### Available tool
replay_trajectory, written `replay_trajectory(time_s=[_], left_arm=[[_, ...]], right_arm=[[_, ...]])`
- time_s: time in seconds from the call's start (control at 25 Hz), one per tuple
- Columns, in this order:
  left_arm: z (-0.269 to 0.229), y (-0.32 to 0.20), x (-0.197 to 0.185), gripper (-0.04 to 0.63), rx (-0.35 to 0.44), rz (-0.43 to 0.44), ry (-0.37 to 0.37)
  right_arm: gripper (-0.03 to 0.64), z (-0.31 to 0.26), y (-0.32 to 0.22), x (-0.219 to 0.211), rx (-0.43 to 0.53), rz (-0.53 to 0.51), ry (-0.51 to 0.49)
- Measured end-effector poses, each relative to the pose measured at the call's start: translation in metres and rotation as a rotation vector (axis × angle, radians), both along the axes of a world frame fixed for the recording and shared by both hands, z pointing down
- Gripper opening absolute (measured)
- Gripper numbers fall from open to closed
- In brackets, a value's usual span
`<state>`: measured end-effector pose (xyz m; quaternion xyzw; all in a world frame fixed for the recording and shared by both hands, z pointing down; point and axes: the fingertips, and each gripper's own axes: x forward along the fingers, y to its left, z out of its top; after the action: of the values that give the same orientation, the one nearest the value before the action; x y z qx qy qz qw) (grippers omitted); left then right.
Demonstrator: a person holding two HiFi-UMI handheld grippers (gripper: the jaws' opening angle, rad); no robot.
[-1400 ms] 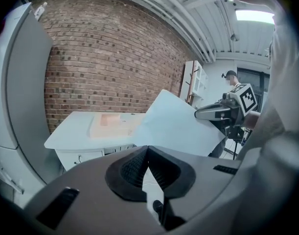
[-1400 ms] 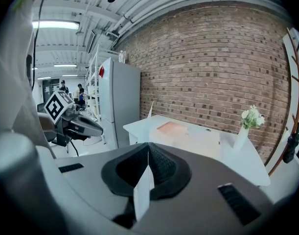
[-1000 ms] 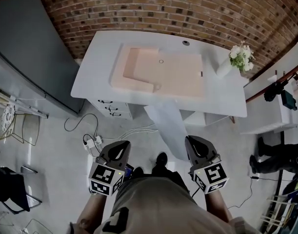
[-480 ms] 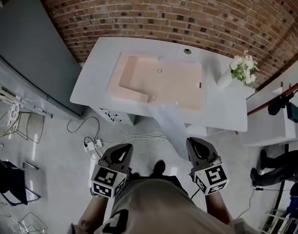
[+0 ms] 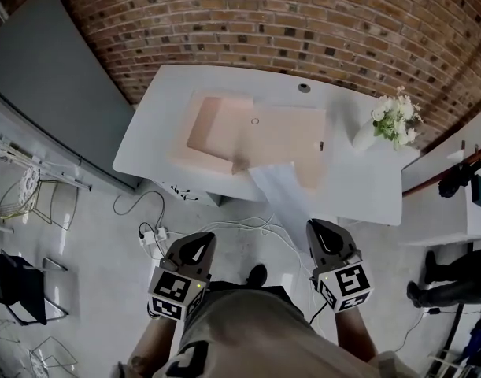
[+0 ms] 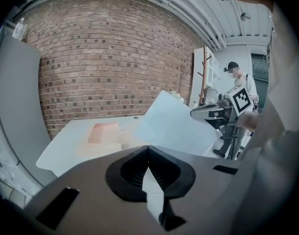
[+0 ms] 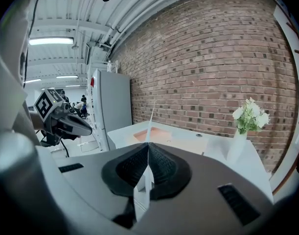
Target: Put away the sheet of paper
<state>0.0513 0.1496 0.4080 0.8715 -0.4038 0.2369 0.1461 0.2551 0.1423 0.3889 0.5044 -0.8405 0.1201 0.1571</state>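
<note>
The pale sheet of paper (image 5: 281, 194) slants from my right gripper (image 5: 319, 227) up over the front edge of the white desk (image 5: 366, 183). That gripper is shut on the sheet's near end. In the right gripper view the sheet (image 7: 151, 115) shows edge-on, rising from the closed jaws of the right gripper (image 7: 148, 146). In the left gripper view the sheet (image 6: 173, 124) spreads wide, and the right gripper (image 6: 213, 112) pinches it at the right. My left gripper (image 5: 201, 241) hangs level with it at the left, jaws closed and clear of the sheet.
A pink mat (image 5: 287, 136) with a pink folder (image 5: 212, 128) on it covers the desk's middle. A vase of white flowers (image 5: 394, 118) stands at its right end. Drawers (image 5: 177, 187) sit under the desk, cables and a power strip (image 5: 149, 239) lie on the floor, and a grey cabinet (image 5: 51, 93) stands left.
The desk has come nearer in the head view, and the sheet's far end now overlaps the desk's front edge. Both grippers keep their pose.
</note>
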Motion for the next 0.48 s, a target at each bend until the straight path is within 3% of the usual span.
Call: replay_trajectory(time_s=[0.48], left_arm=[[0.004, -0.025, 0.003, 0.014, 0.005, 0.016, 0.008]], right_arm=[[0.023, -0.001, -0.021, 0.012, 0.011, 0.031, 0.011]])
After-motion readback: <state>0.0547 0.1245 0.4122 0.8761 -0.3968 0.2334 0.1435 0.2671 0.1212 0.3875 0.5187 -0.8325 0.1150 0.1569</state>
